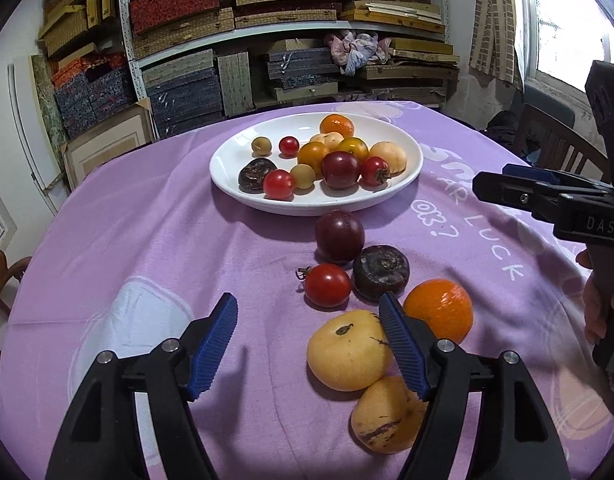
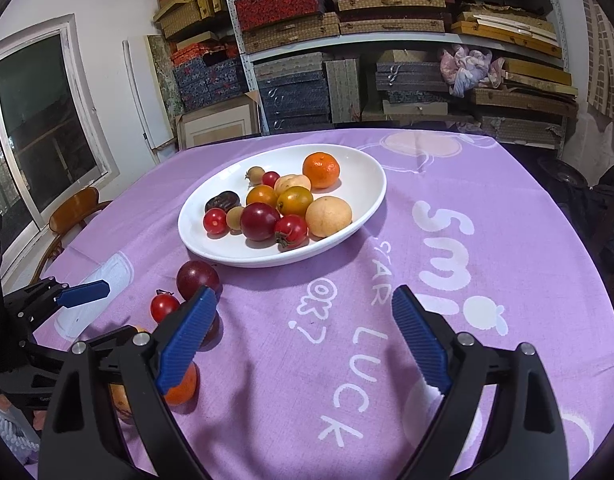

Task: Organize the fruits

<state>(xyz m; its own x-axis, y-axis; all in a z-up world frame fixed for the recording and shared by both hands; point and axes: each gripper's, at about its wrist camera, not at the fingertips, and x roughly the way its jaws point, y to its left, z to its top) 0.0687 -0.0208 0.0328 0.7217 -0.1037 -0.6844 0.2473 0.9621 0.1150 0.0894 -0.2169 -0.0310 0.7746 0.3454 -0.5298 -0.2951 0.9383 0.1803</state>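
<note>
A white plate [image 1: 235,188] holds several fruits: tomatoes, plums, an orange [image 1: 337,125] and yellow fruits. It also shows in the right wrist view [image 2: 363,204]. Loose on the purple cloth lie a dark plum [image 1: 340,236], a red tomato [image 1: 327,285], a dark round fruit [image 1: 381,272], an orange [image 1: 441,308], a yellow apple-like fruit [image 1: 347,350] and a yellow streaked fruit [image 1: 387,416]. My left gripper [image 1: 309,312] is open and empty, its right finger touching the yellow fruit. My right gripper [image 2: 305,308] is open and empty over bare cloth, right of the loose fruit.
The purple tablecloth [image 2: 447,280] carries white lettering. Shelves stacked with boxes [image 1: 267,40] stand behind the table. A wooden chair [image 2: 73,210] sits at the left edge, another chair [image 1: 555,140] at the right. My right gripper shows in the left view [image 1: 507,188].
</note>
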